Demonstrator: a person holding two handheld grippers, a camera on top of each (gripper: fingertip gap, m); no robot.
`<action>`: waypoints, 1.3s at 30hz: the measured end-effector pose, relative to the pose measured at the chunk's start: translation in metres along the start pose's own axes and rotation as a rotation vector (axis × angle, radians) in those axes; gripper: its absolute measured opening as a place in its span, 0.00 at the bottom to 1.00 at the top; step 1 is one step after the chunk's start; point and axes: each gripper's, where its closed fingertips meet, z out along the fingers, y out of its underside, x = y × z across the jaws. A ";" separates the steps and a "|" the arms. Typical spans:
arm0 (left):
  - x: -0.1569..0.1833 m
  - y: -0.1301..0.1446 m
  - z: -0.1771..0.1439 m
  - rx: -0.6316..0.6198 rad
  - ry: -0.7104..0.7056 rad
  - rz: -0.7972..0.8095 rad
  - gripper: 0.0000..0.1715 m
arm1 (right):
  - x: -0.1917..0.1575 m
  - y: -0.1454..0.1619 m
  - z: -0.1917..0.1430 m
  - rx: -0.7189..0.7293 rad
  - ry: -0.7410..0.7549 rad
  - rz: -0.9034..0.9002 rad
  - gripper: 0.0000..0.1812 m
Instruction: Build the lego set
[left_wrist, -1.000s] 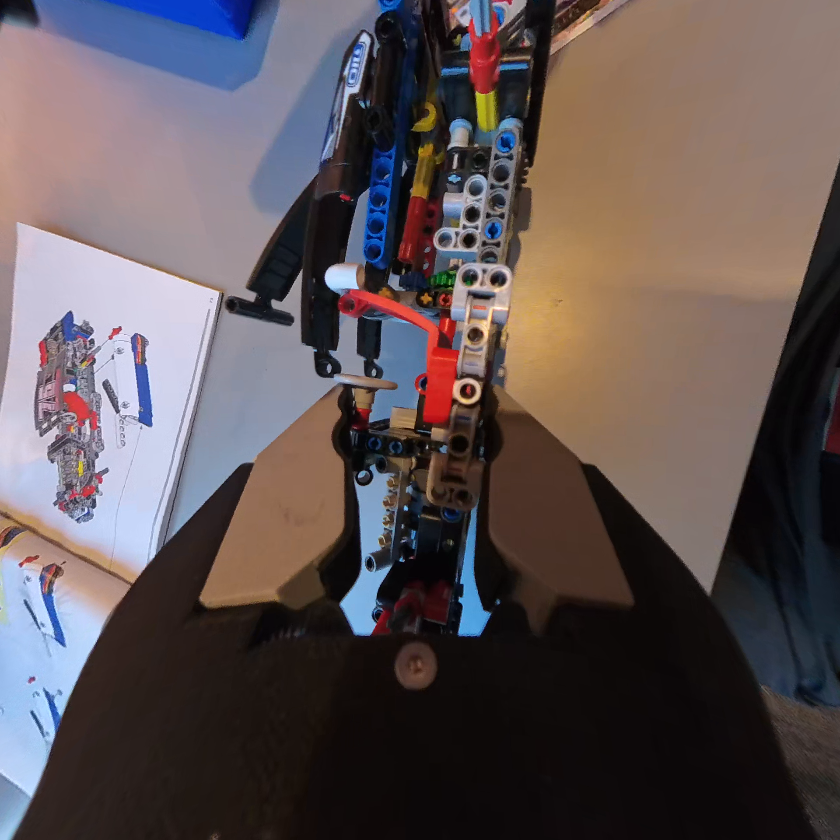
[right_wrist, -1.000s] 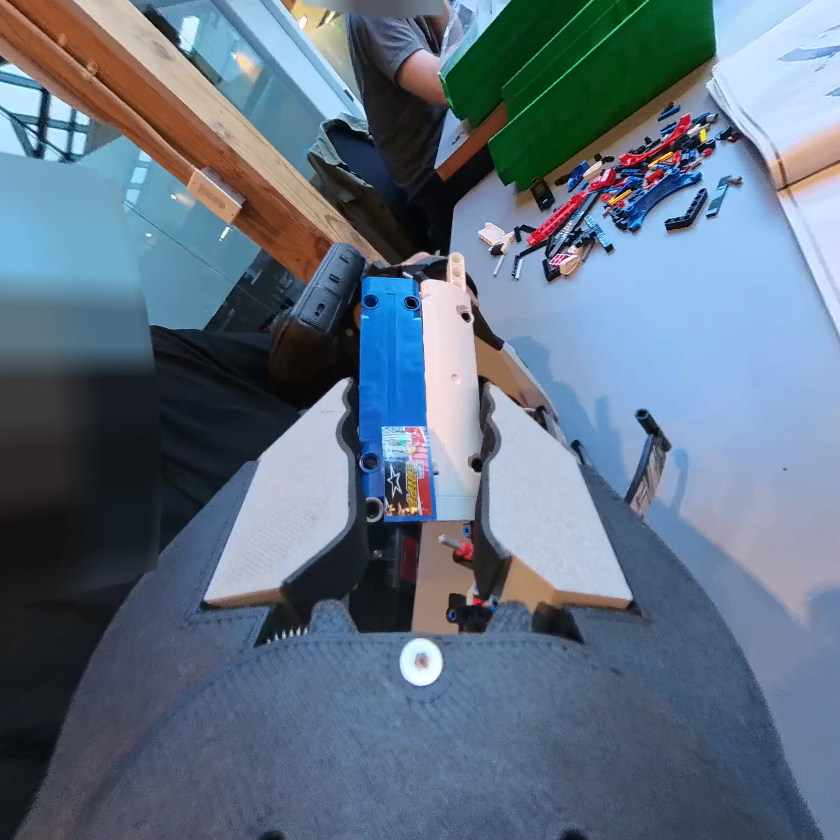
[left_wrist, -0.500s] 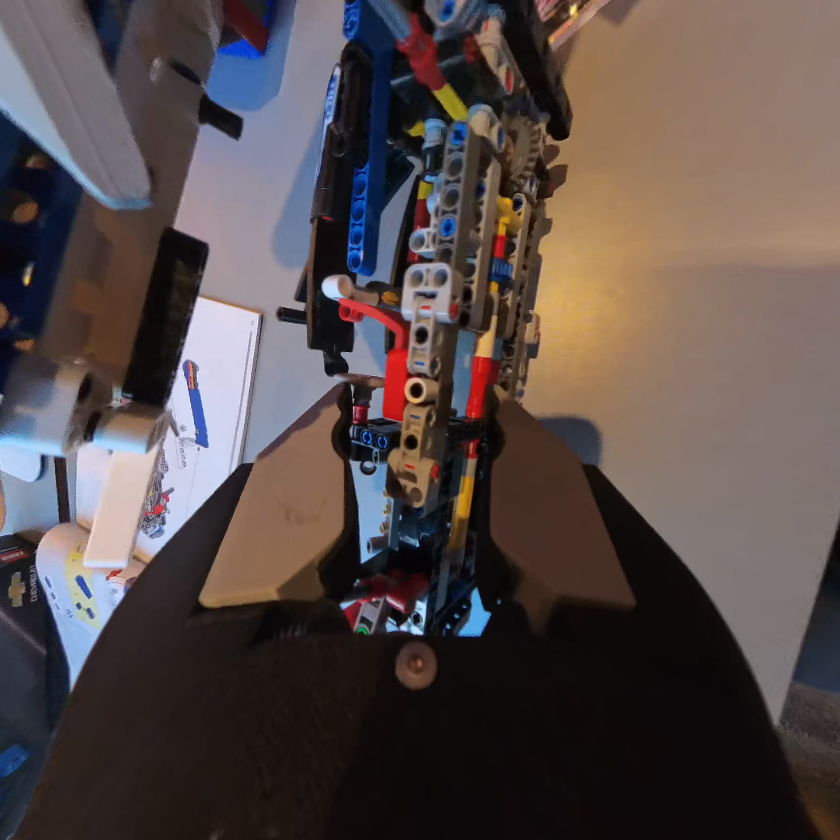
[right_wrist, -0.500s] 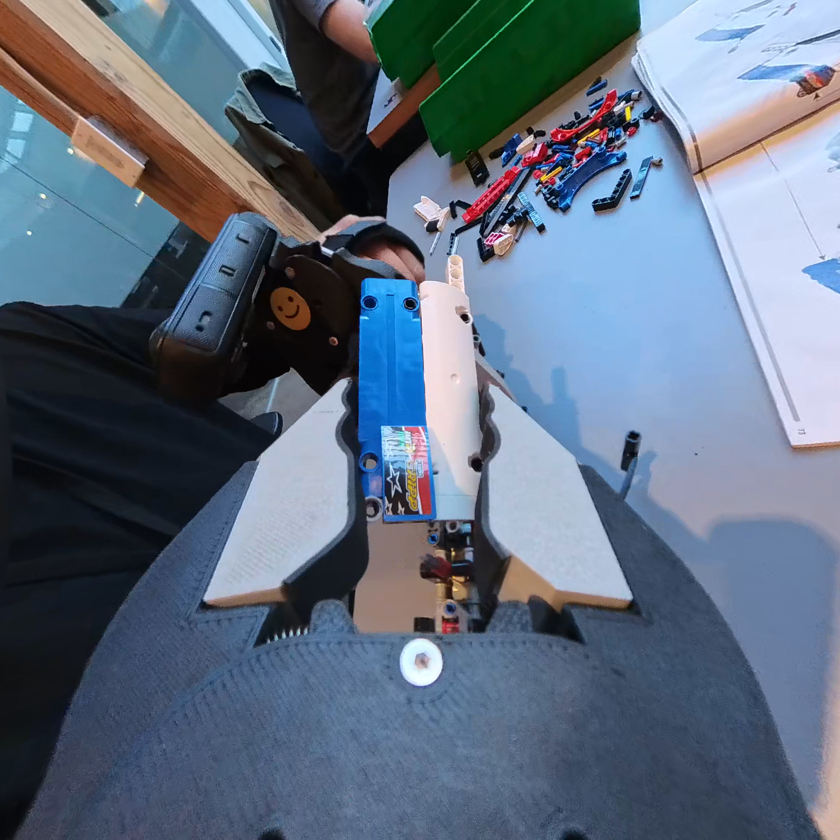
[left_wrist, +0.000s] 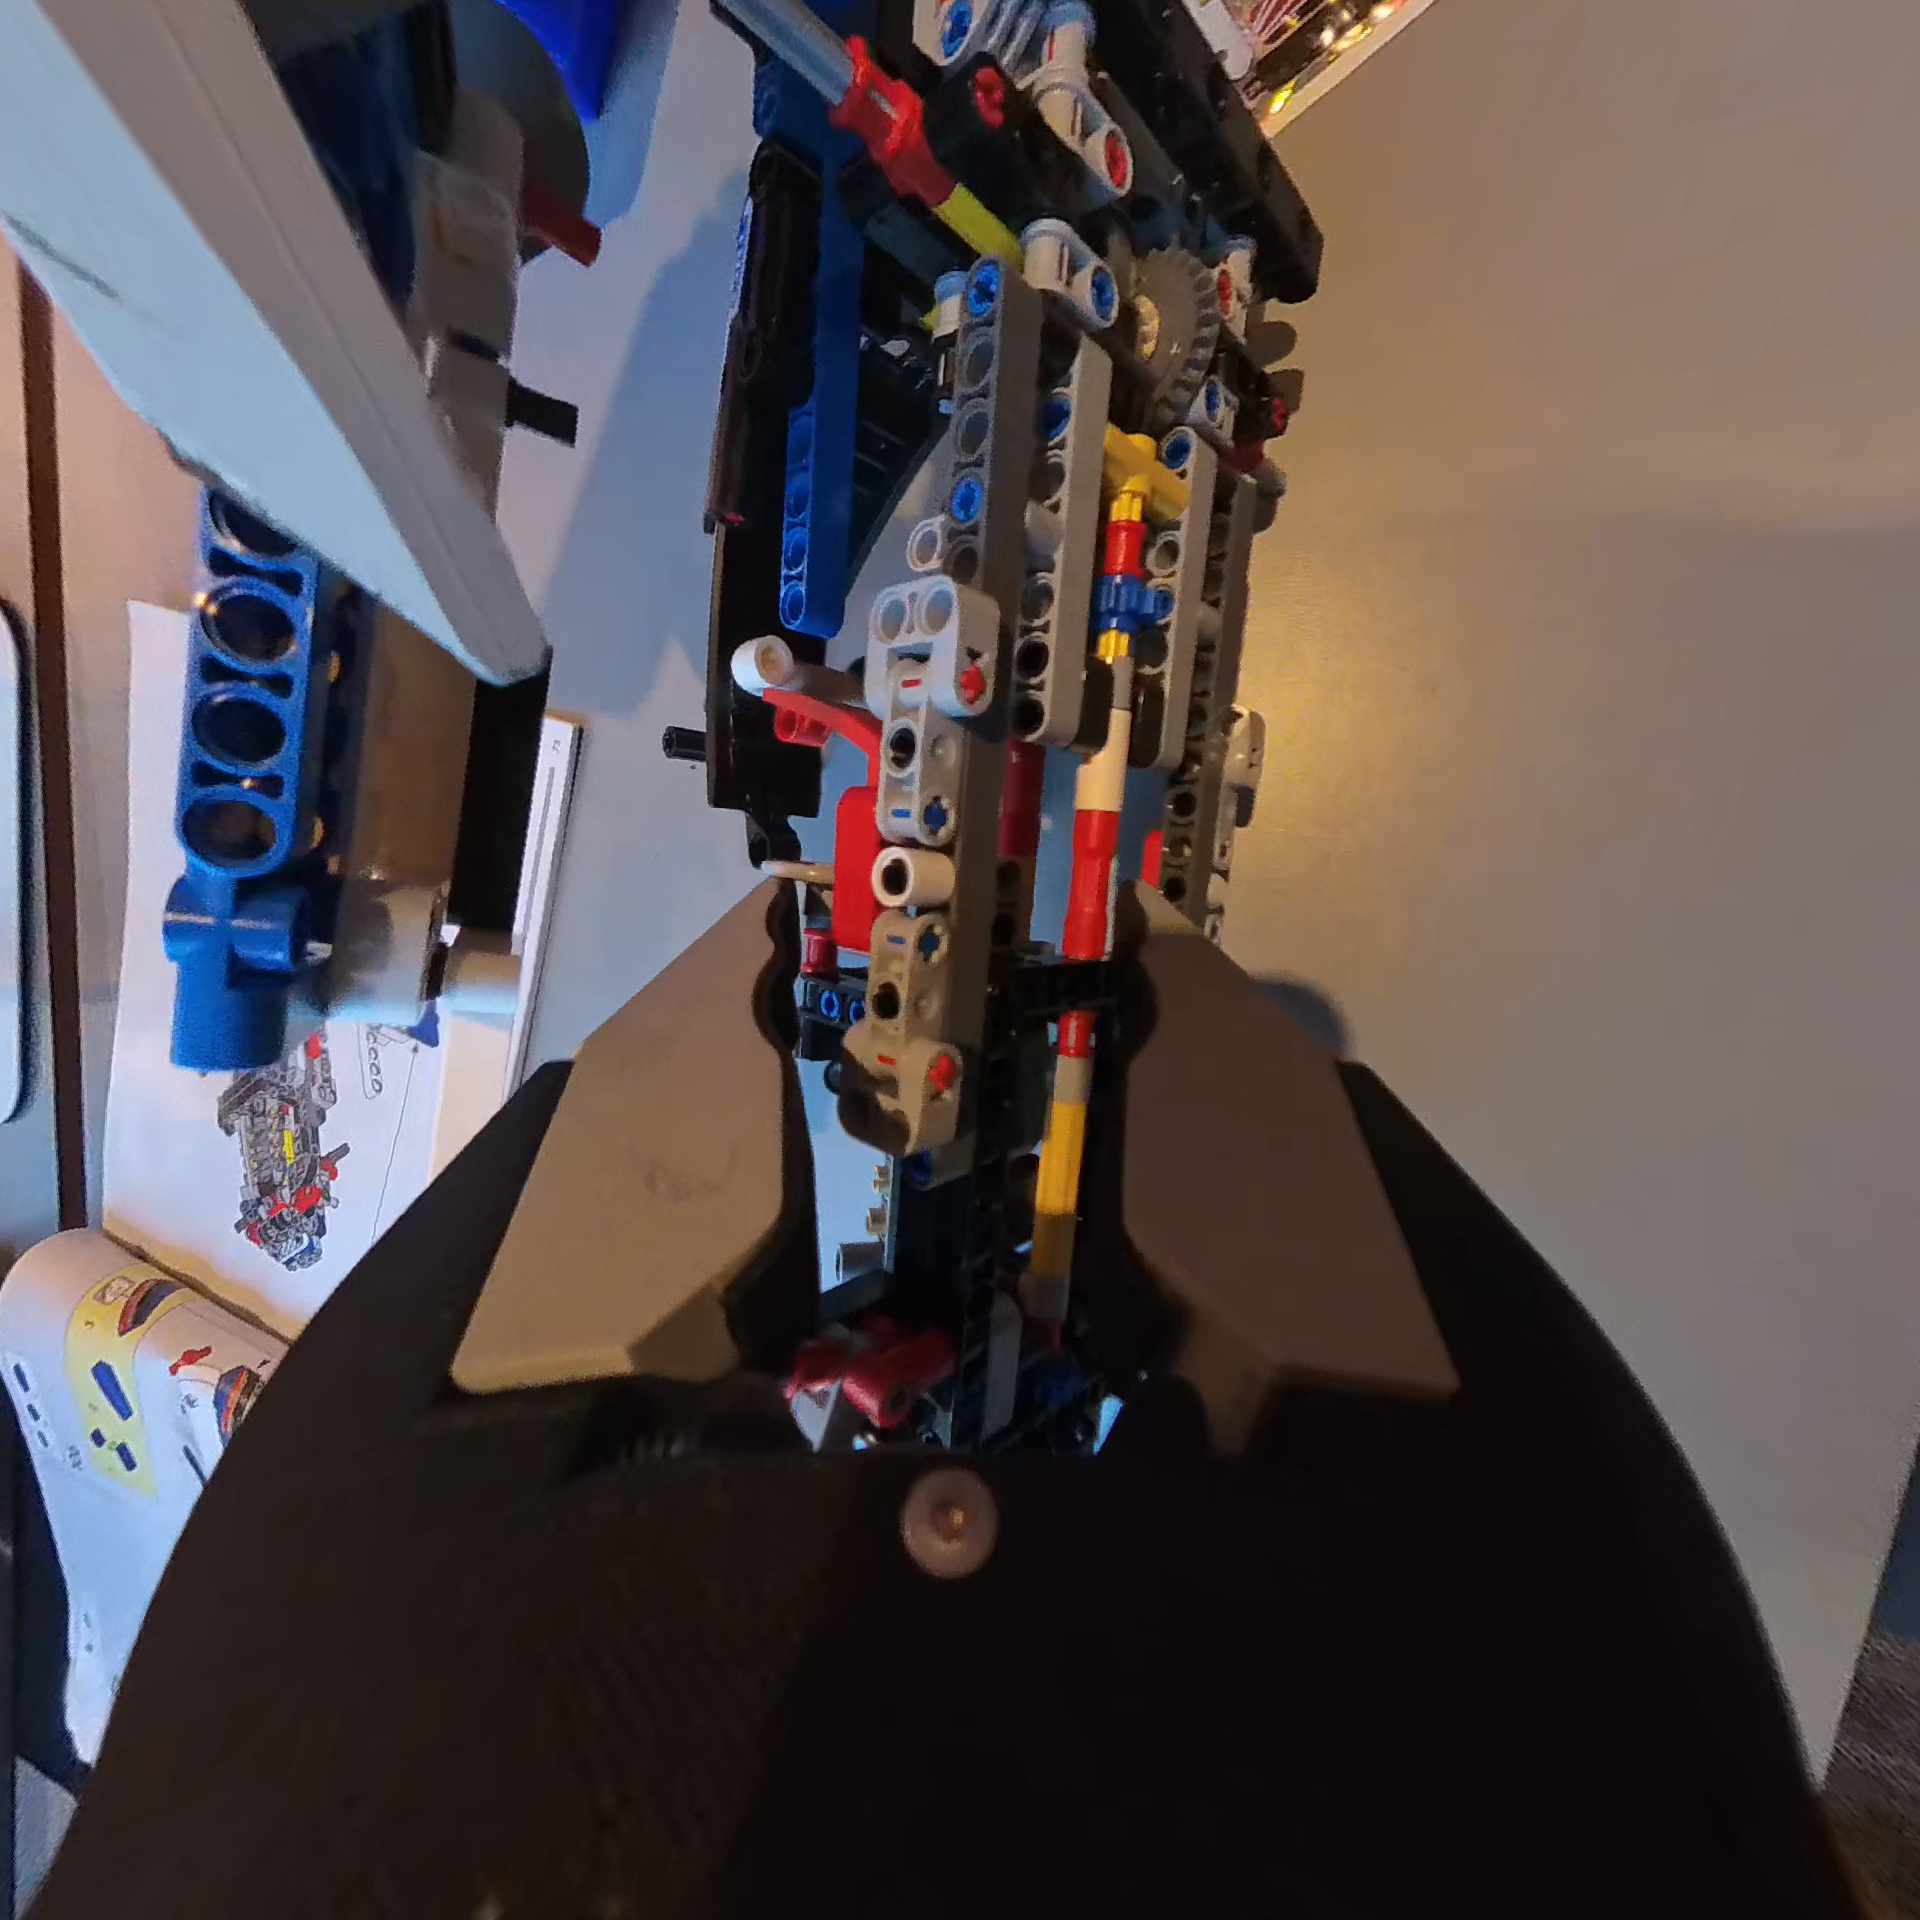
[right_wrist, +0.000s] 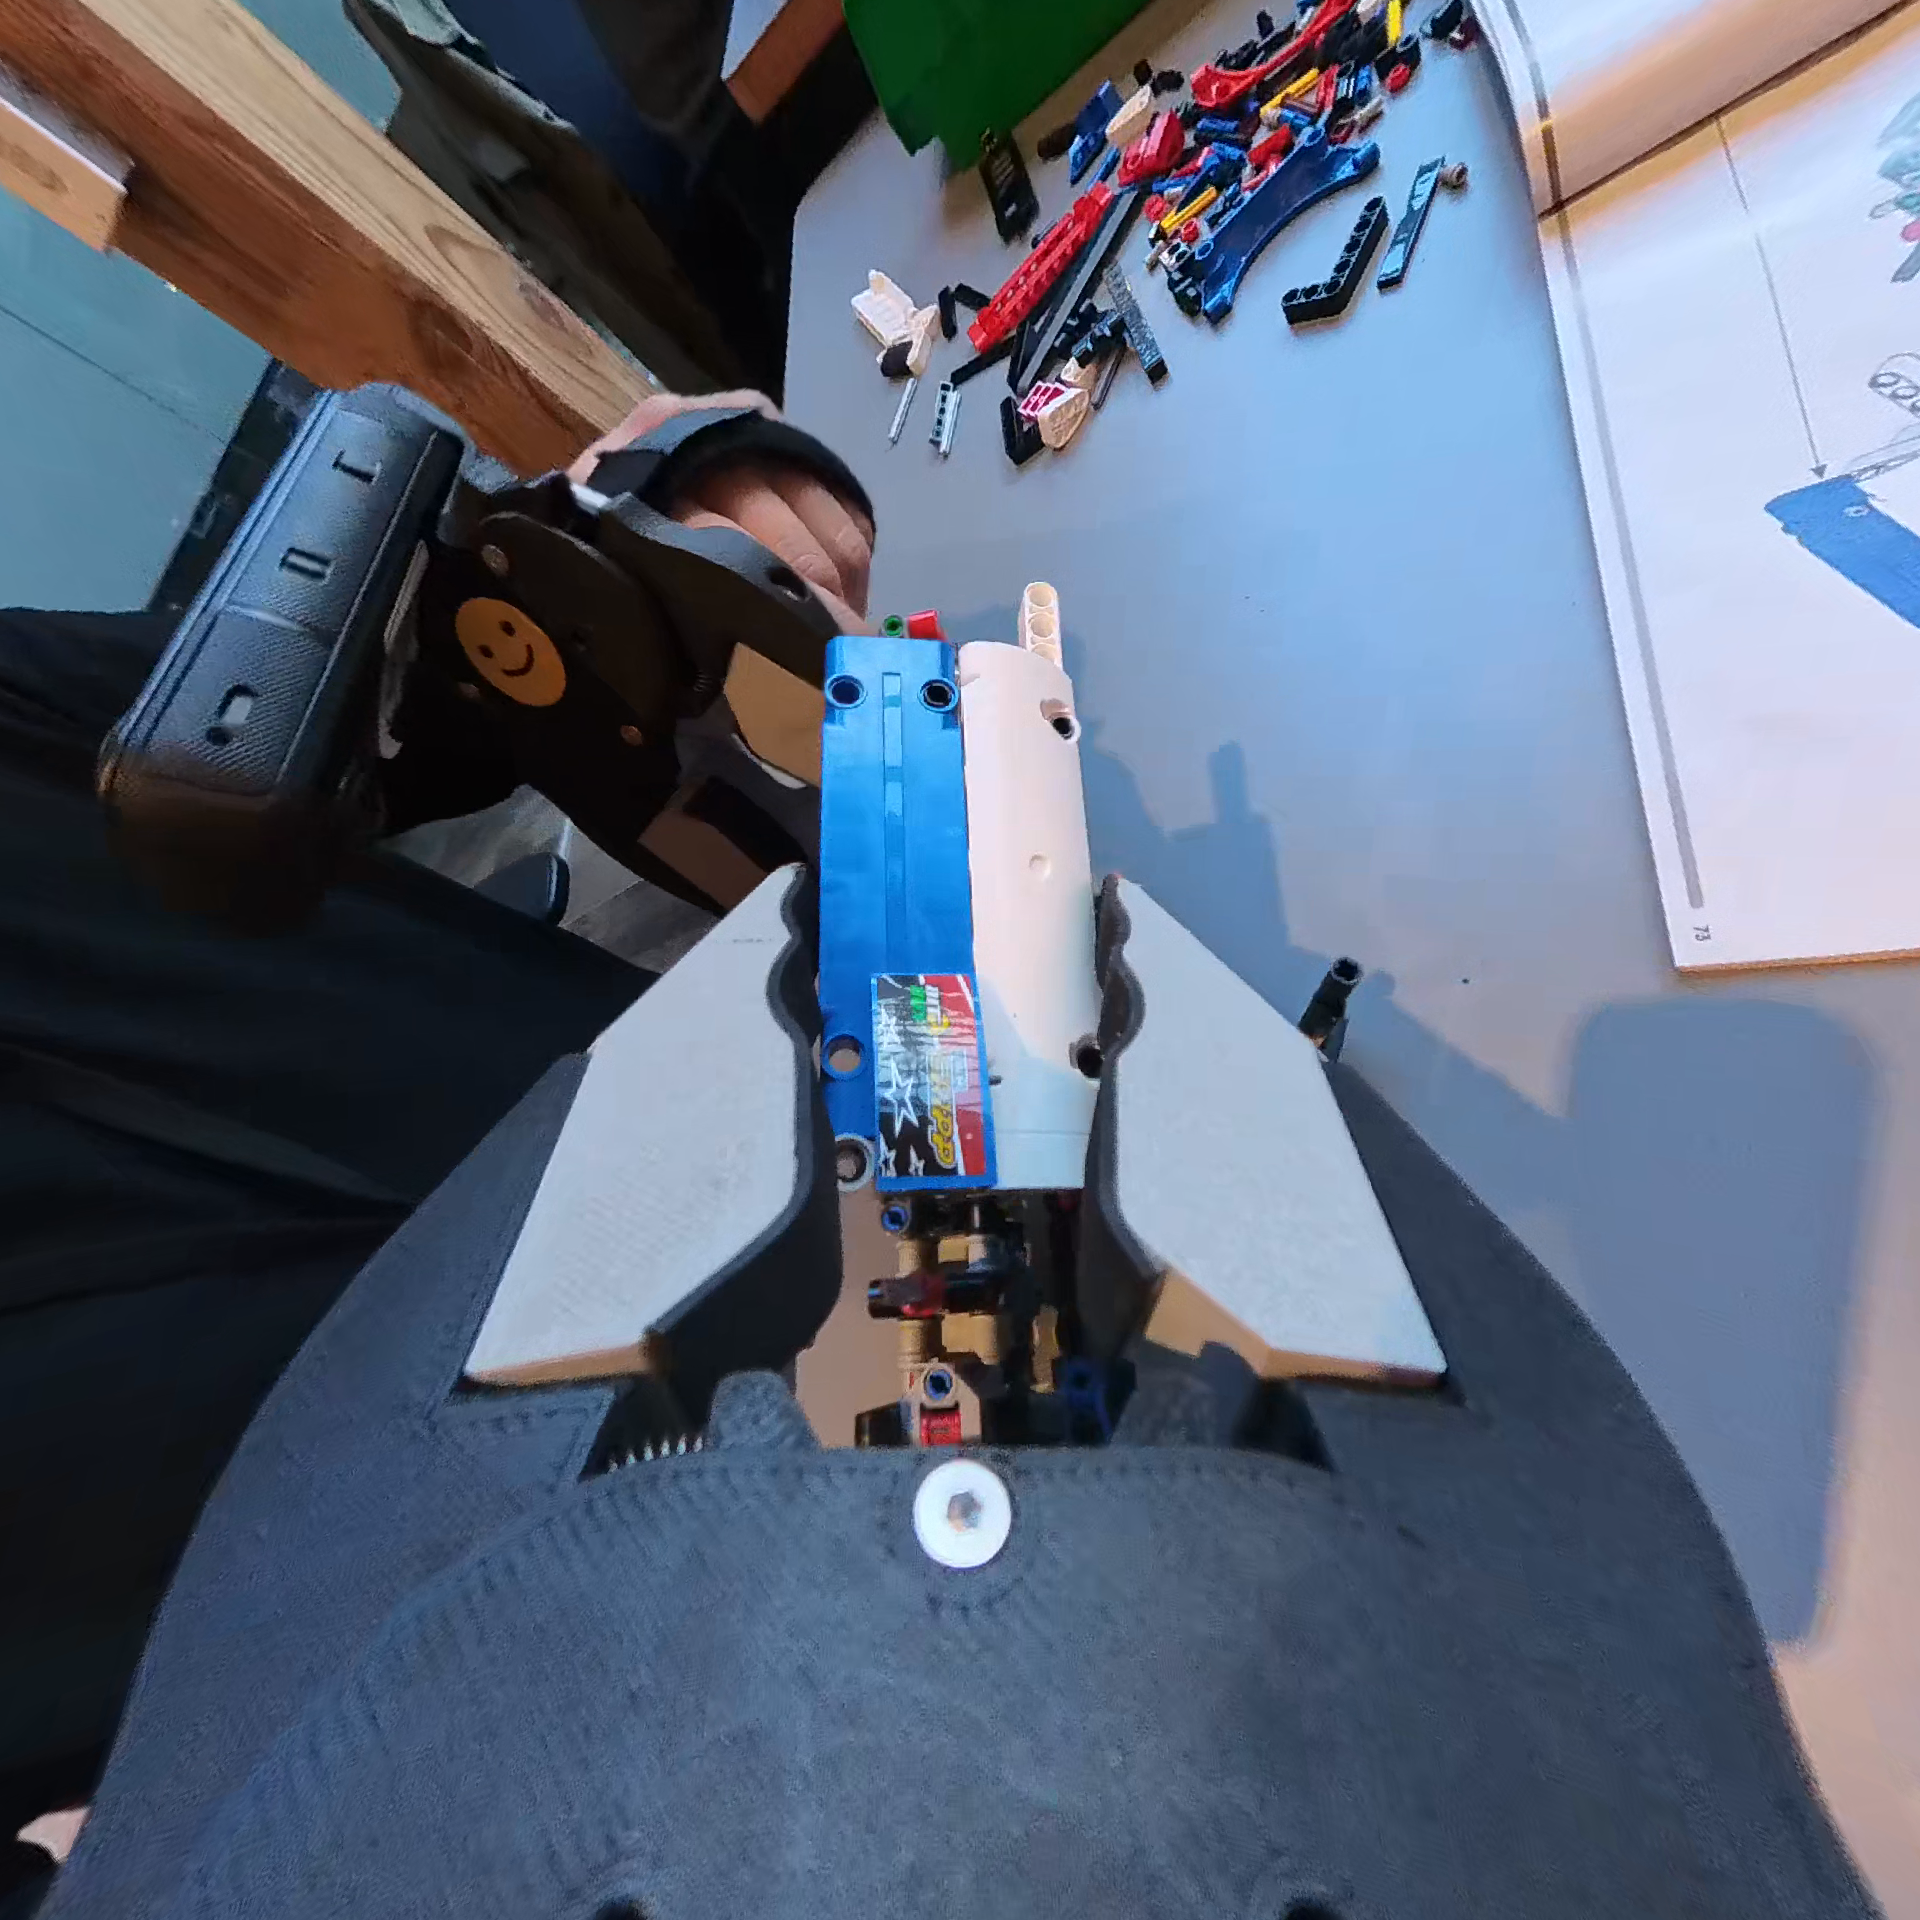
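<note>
My left gripper (left_wrist: 956, 914) is shut on the rear end of a long Technic chassis (left_wrist: 997, 499) of grey beams, red and yellow axles and a blue beam, held above the grey table. My right gripper (right_wrist: 954, 894) is shut on a panel sub-assembly, a blue panel (right_wrist: 894, 831) with a sticker beside a white panel (right_wrist: 1023, 831). In the left wrist view this sub-assembly shows blurred at the left, as a blue holed beam (left_wrist: 244, 727), close to the chassis but apart from it. The left gripper's black body (right_wrist: 520, 665) sits just left of the panel's far end.
A pile of loose red, blue and black pieces (right_wrist: 1195, 208) lies at the table's far end by green boxes (right_wrist: 987, 62). An open instruction booklet (right_wrist: 1766, 520) lies at the right and also shows in the left wrist view (left_wrist: 343, 1091). A small black pin piece (right_wrist: 1330, 997) lies nearby.
The two grippers have come closer together. The right gripper with its panel has entered the left view from the left, and the chassis has turned to show more of its underside.
</note>
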 end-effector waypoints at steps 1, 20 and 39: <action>0.000 0.000 0.000 0.004 -0.014 0.003 0.34 | 0.001 0.000 0.001 0.007 0.001 0.004 0.28; -0.004 -0.018 -0.007 0.123 -0.262 0.127 0.39 | 0.010 0.013 0.009 -0.010 -0.034 0.004 0.28; -0.074 -0.018 -0.054 0.396 0.397 -0.374 0.29 | 0.024 0.014 0.013 -0.069 -0.116 0.094 0.28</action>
